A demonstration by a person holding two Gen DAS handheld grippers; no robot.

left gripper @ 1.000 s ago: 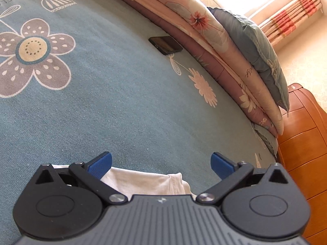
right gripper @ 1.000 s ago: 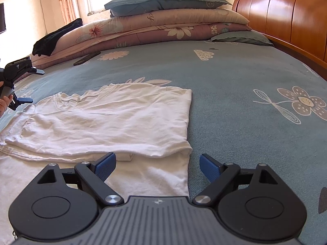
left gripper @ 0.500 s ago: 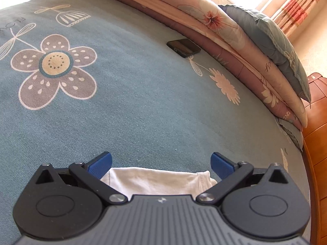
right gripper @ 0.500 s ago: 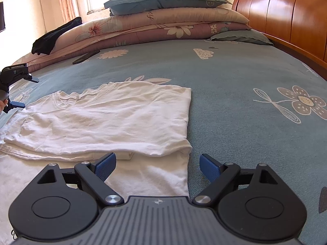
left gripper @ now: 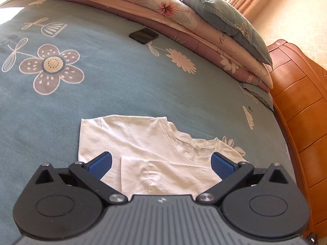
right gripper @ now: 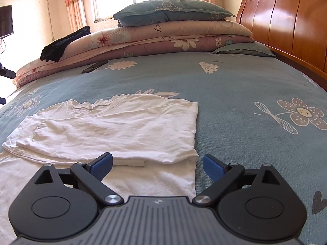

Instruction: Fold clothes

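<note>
White T-shirt [right gripper: 114,126] lies flat on the bed [right gripper: 235,94], partly folded: collar end doubled back over the body, neckline facing up, a sleeve tucked under the fold line. Unfolded lower part spreads toward the near edge of the bed, under the right gripper. In the left view the shirt [left gripper: 143,143] shows collar and one folded sleeve edge, straight side hem to the left.

Left gripper [left gripper: 161,164]: jaws spread wide, empty, hanging over the collar end of the shirt. Blue pads [left gripper: 101,164] flank the cloth; contact with the fabric cannot be told.

Right gripper [right gripper: 157,164]: jaws spread wide, empty, over the shirt's fold line near its right corner. One pad [right gripper: 102,163] sits over white cloth, the other over bare bedspread just beside the shirt's edge. Whether the pads touch the fabric cannot be told.

Bedspread is blue-grey with flower prints. Phone [right gripper: 95,66] lies on it well beyond the shirt, just beside a stack of folded quilts [right gripper: 163,38] along the far edge. Blue pillow [right gripper: 173,12] on top of the stack; dark garment [right gripper: 63,43] draped on its left end. Wooden headboard [right gripper: 286,24] at the right edge. Window with curtains behind the stack.
</note>
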